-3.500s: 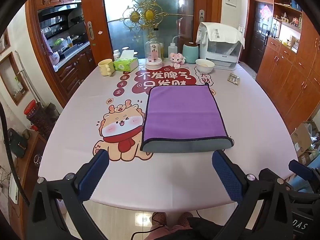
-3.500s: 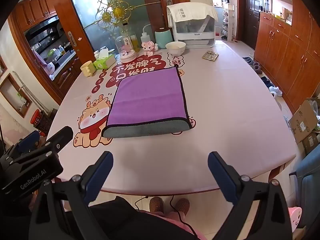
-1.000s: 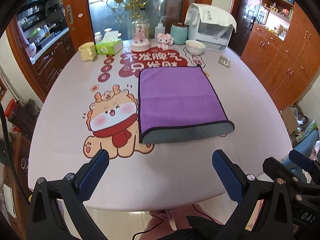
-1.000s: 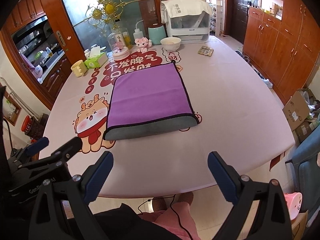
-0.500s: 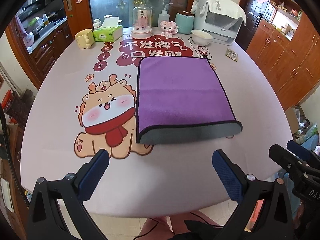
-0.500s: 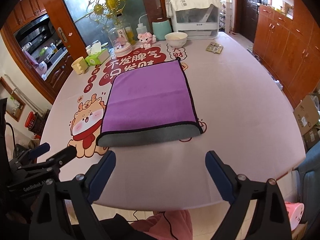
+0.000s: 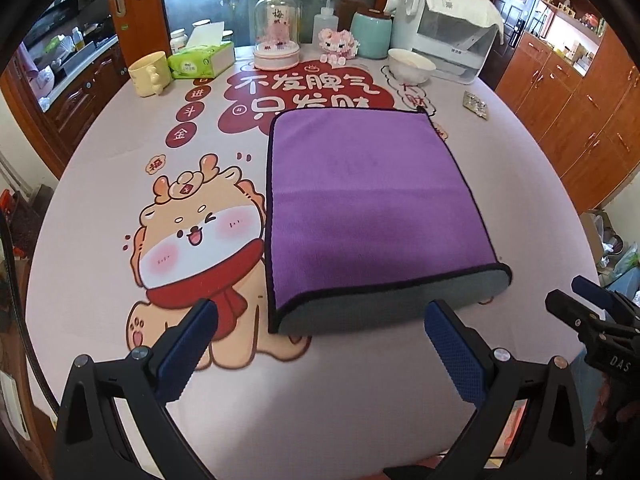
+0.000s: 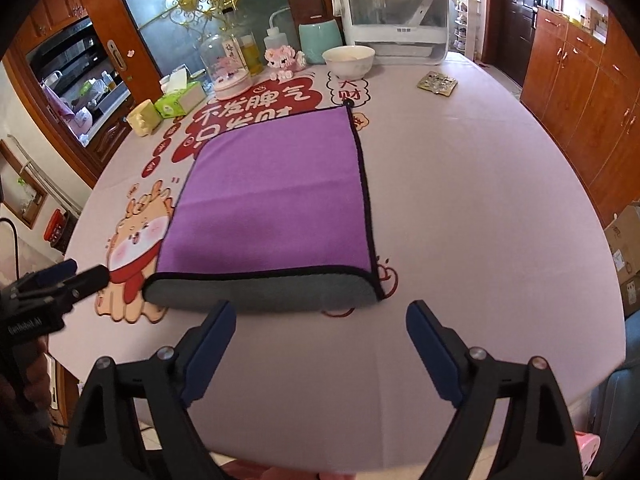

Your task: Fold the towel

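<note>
A purple towel with black trim lies flat on the table, folded over, with a grey band along its near edge. It also shows in the right wrist view. My left gripper is open and empty, just short of the towel's near grey edge. My right gripper is open and empty, also just short of that edge. The right gripper shows at the right border of the left wrist view. The left gripper shows at the left border of the right wrist view.
The round table has a pink cloth with a cartoon print. At the far side stand a yellow mug, a tissue box, a glass dome, a white bowl and a white appliance. Wooden cabinets stand to the right.
Both grippers have moved forward and lower toward the towel's near edge. Both have stayed open. The towel has not moved.
</note>
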`<state>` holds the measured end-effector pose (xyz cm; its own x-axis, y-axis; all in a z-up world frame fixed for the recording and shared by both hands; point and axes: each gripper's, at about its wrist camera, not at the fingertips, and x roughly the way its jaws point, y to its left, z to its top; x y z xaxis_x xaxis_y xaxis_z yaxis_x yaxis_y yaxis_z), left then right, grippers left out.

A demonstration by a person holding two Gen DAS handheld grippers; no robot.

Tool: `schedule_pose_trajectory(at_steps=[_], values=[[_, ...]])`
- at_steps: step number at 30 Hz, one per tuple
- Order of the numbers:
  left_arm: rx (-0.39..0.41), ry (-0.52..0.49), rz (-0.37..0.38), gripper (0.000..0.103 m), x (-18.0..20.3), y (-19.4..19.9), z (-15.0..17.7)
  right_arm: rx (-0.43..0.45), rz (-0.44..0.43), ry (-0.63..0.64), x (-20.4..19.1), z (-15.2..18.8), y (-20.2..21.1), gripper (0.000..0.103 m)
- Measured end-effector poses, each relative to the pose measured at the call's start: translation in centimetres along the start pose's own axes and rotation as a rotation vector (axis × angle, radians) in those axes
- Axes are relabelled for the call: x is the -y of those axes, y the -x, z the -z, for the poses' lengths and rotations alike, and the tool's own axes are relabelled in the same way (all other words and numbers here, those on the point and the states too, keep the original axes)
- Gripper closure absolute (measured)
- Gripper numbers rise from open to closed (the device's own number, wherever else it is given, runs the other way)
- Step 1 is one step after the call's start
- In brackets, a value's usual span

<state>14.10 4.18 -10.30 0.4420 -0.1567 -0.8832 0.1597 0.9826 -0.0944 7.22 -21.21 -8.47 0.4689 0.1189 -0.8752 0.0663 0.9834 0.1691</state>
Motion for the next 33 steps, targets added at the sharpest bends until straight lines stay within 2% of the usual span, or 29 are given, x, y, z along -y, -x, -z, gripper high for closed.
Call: schedule_pose_trajectory(at_steps=[6,16,23,33], values=[[-0.019,-0.061,0.001,0.001,-0.8,-2.9,-0.7,0.007,-0.010,0.053,1.5,-0.8,-3.0,0.017],[-0.064,-0.152,0.075,0.001,-1.1,-6.7,-0.8,-0.002,-0.096,0.219,2.3,-1.2,-7.0,0.019],[-0.105,-0.176,0.111,0.001,-1.3,-8.8,-0.1,-0.040,-0.134,0.261,2.9,-0.7,-8.9,0.030],[-0.147,-0.128,0.173,0.017,-1.8,-10.7,0.1,-0.086,-0.158,0.290,3.3,-0.4,-10.3,0.050]])
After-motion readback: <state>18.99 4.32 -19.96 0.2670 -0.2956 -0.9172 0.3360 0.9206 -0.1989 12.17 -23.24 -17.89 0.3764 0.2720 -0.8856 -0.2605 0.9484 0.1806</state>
